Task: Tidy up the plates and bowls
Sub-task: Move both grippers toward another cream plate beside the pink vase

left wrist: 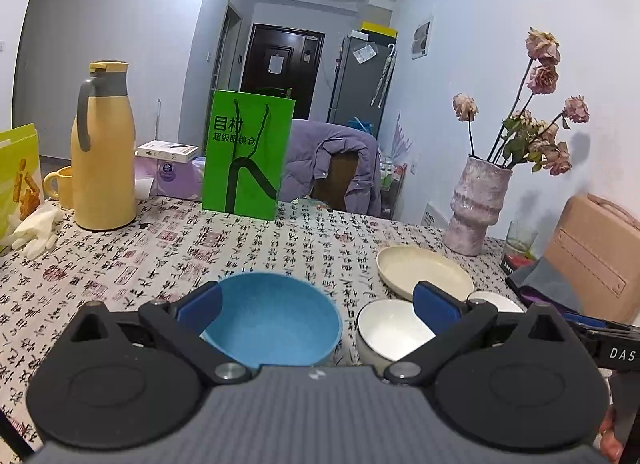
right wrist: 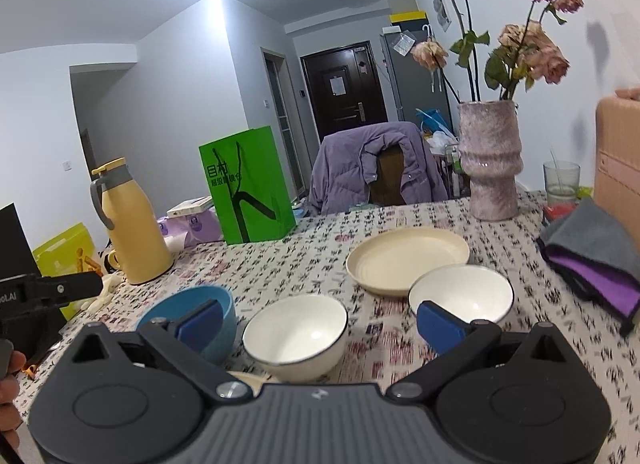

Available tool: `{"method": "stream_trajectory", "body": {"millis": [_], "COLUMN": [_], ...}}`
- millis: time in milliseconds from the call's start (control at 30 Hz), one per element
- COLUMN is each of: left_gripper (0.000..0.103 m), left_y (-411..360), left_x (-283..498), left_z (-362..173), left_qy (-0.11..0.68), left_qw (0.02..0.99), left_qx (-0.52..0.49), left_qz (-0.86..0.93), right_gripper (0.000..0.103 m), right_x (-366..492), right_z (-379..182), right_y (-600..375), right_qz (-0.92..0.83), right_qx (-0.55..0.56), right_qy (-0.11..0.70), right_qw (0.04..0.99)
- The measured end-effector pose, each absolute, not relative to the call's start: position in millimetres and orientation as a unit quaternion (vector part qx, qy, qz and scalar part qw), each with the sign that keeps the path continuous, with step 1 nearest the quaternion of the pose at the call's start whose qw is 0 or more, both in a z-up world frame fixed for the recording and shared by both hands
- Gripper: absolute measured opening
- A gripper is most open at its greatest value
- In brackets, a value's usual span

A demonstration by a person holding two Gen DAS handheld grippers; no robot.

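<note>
On the calligraphy-print tablecloth stand a blue bowl (left wrist: 272, 320) (right wrist: 188, 312), a white bowl (left wrist: 390, 330) (right wrist: 296, 338), a second white bowl (left wrist: 494, 301) (right wrist: 460, 292) and a cream plate (left wrist: 424, 272) (right wrist: 404, 260). My left gripper (left wrist: 316, 304) is open. The blue bowl sits between its fingers, close to the left one, and the nearer white bowl is just inside the right one. My right gripper (right wrist: 320, 324) is open above the nearer white bowl, holding nothing. A tan rim (right wrist: 246, 378) peeks out under its body.
A yellow thermos (left wrist: 104, 151), a mug (left wrist: 60, 183) and a green paper bag (left wrist: 246, 155) stand at the far left. A vase of dried roses (right wrist: 490, 159), a glass (right wrist: 560, 179), a grey-purple cloth (right wrist: 592, 256) and a beige bag (left wrist: 596, 252) line the right side.
</note>
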State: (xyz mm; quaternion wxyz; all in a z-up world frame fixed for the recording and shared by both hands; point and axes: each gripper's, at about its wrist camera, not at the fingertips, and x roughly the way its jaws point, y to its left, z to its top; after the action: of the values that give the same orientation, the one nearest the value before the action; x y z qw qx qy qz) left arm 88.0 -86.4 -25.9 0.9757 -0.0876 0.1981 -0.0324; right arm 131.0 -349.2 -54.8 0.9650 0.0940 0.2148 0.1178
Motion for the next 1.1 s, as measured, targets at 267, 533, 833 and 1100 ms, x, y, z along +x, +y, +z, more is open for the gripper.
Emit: {"method": "stream_trajectory", "body": {"millis": [267,533,833,1100], "left_gripper": [0.103,0.103,0.103,0.103], "left_y": [-91,-88,-83,-80], "left_x": [112,133,160,187], "left_z": [-13,-3,11,17], "left_qy": [0.201,0.202,0.205,0.215], "left_qw": [0.974,0.974,0.971,0.968], "left_qx": [-0.096,-0.105,-0.119,-0.126], "left_qz": [-0.028,-0.01,0.005,0.018], "right_gripper": [0.103,0.103,0.103,0.103], "right_x": [161,194,233,264], "right_z": [-35,-20,-4,7], "right_y": [-350,-345,-339,-335], "right_qz": [0.121,0.129,0.141,0.149], "right_qx": [0.09,0.083,0.078,0.075], "right_qy": [0.206,0.204,0.206,0.2], "right_qw": [0.967,0.967,0.965,0.965]}}
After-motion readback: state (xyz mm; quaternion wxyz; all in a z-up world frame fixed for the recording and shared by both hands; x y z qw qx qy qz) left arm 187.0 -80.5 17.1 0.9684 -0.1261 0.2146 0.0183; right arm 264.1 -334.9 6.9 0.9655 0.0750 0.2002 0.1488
